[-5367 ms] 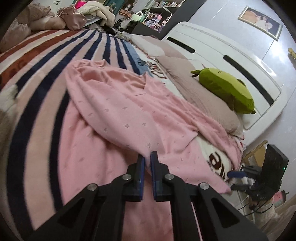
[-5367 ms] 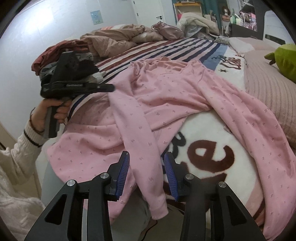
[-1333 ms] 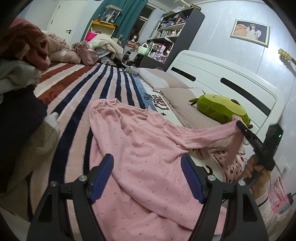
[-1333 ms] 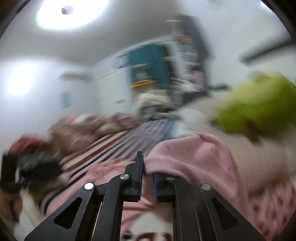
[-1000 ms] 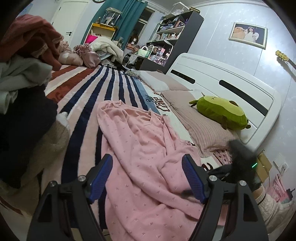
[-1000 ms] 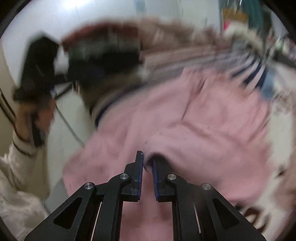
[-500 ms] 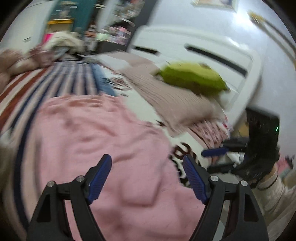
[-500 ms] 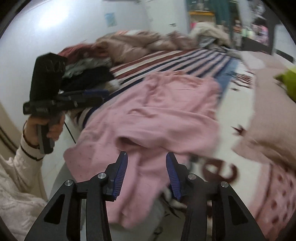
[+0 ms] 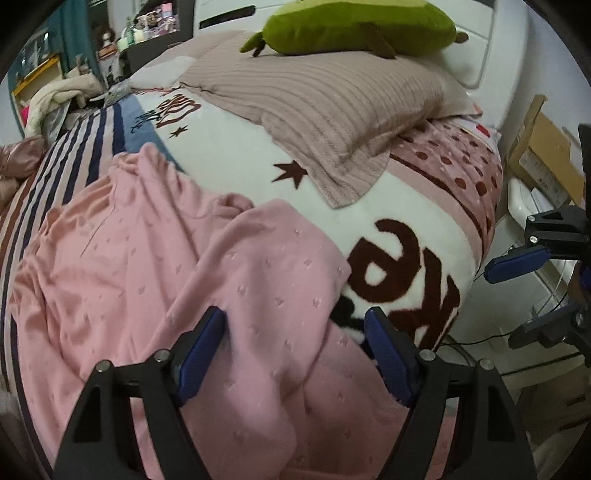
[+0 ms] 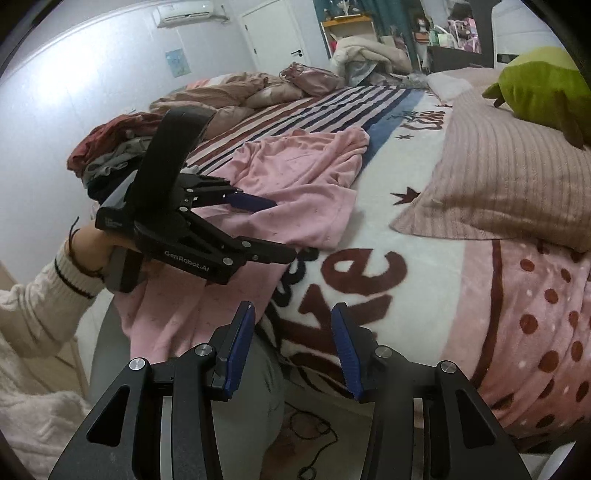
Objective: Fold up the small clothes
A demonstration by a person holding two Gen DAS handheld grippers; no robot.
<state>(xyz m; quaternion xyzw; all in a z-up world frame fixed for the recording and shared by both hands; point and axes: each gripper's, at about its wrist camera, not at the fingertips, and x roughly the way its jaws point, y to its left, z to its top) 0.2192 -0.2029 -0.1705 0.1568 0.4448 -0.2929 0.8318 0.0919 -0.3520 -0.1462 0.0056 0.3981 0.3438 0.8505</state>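
A pink dotted garment (image 9: 159,258) lies rumpled on the bed, its near part hanging over the bed's front edge; it also shows in the right wrist view (image 10: 295,184). My left gripper (image 9: 295,350) is open and empty, just above the garment's near fold. It shows from the side in the right wrist view (image 10: 273,229), over the garment's edge. My right gripper (image 10: 291,347) is open and empty, off the bed's front edge, right of the garment. Its blue fingers (image 9: 513,264) show at the right of the left wrist view.
A ribbed beige pillow (image 9: 332,107) with a green plush toy (image 9: 354,26) lies at the head of the bed. A pile of clothes (image 10: 110,151) sits at the bed's left. The blanket (image 10: 369,240) has brown letters. A cardboard box (image 9: 543,155) stands beside the bed.
The right gripper carried a sleeve across the garment, then opened and let it go. Both grippers are open now, and the left one has moved down close over the garment's near fold.
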